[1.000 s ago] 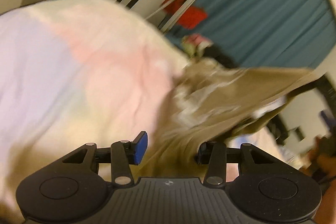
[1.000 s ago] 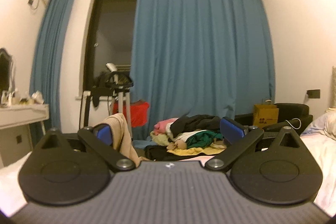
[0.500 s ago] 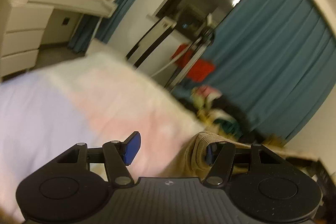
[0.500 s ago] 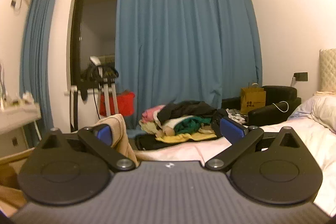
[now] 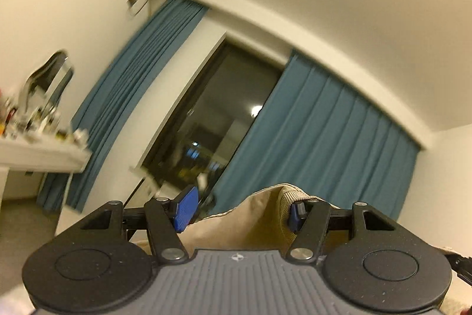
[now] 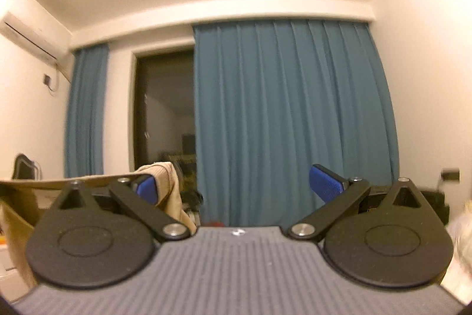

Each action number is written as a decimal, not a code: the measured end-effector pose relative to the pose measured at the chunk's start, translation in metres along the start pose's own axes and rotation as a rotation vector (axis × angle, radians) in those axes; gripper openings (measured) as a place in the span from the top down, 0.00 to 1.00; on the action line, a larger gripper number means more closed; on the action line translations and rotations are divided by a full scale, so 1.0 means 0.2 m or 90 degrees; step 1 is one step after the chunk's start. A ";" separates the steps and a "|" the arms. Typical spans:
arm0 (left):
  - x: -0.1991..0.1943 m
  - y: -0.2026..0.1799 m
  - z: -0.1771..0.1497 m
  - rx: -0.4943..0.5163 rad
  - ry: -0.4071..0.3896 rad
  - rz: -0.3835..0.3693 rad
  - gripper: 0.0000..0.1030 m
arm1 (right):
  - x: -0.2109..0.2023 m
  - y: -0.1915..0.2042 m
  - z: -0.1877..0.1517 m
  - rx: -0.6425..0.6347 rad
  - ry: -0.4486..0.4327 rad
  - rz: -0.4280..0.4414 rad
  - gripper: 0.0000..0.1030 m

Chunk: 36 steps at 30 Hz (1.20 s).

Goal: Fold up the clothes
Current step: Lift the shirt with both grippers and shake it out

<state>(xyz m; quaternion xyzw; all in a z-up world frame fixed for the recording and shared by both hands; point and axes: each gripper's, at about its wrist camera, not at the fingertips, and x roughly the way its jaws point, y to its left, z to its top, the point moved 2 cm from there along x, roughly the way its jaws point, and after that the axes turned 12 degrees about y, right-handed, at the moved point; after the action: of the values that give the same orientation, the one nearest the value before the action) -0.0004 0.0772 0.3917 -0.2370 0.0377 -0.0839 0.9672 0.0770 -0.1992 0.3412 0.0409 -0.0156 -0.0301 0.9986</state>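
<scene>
The tan garment (image 5: 259, 223) is hanging over the right finger of the left gripper (image 5: 240, 210), whose jaws are standing wide apart; in the right wrist view it (image 6: 165, 191) is draping over the right gripper (image 6: 239, 189)'s left pad, jaws likewise spread, gripping nothing. Only the left view is showing a cluttered white dresser (image 5: 38, 155) and mirror (image 5: 47, 81); only the right is showing the air conditioner (image 6: 26, 34); blue curtains (image 6: 292, 120) and a dark window (image 6: 163, 108) are filling the background.
</scene>
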 end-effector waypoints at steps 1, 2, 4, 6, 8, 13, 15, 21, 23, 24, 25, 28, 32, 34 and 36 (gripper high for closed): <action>-0.02 -0.04 0.07 0.004 -0.003 -0.006 0.39 | -0.04 0.01 0.06 -0.008 -0.008 0.004 0.00; -0.05 -0.08 0.12 0.006 -0.002 -0.011 0.39 | -0.09 0.01 0.12 -0.014 -0.014 0.009 0.00; -0.09 -0.14 0.22 0.009 0.002 -0.021 0.38 | -0.15 0.01 0.22 -0.016 -0.013 0.018 0.00; -0.11 -0.19 0.27 0.018 0.015 -0.027 0.37 | -0.18 0.00 0.29 -0.018 -0.007 0.020 0.00; -0.12 -0.23 0.30 0.026 0.031 -0.033 0.36 | -0.19 -0.03 0.32 -0.017 0.006 0.021 0.00; 0.07 -0.17 0.18 0.026 0.102 -0.029 0.36 | -0.10 -0.09 0.18 -0.009 0.057 0.009 0.00; 0.18 -0.13 0.11 0.024 0.135 -0.024 0.35 | -0.03 -0.11 0.08 -0.009 0.077 -0.001 0.00; 0.64 0.07 -0.18 0.015 0.239 0.002 0.35 | 0.36 -0.17 -0.26 0.007 0.165 -0.019 0.00; 0.83 0.19 -0.30 0.023 0.256 0.022 0.35 | 0.55 -0.19 -0.38 0.009 0.189 -0.024 0.00; 0.94 0.21 -0.35 0.032 0.254 0.035 0.35 | 0.66 -0.19 -0.43 0.009 0.196 -0.028 0.00; 1.04 0.24 -0.40 0.042 0.247 0.049 0.35 | 0.77 -0.20 -0.49 0.008 0.200 -0.032 0.00; 1.37 0.34 -0.53 0.065 0.215 0.083 0.33 | 1.12 -0.20 -0.66 -0.001 0.205 -0.057 0.00; 1.97 0.51 -0.76 0.079 0.217 0.126 0.30 | 1.64 -0.25 -0.94 0.008 0.220 -0.084 0.00; 2.30 0.63 -0.94 0.080 0.239 0.144 0.30 | 1.89 -0.28 -1.13 0.011 0.242 -0.093 0.00; 2.61 0.75 -1.13 0.081 0.267 0.162 0.30 | 2.12 -0.30 -1.37 0.004 0.273 -0.098 0.00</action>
<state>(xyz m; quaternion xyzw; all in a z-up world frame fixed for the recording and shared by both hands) 0.5089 0.0130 0.1047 -0.1462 0.2617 -0.0110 0.9539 0.5056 -0.2619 0.0759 0.0508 0.1999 -0.0967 0.9737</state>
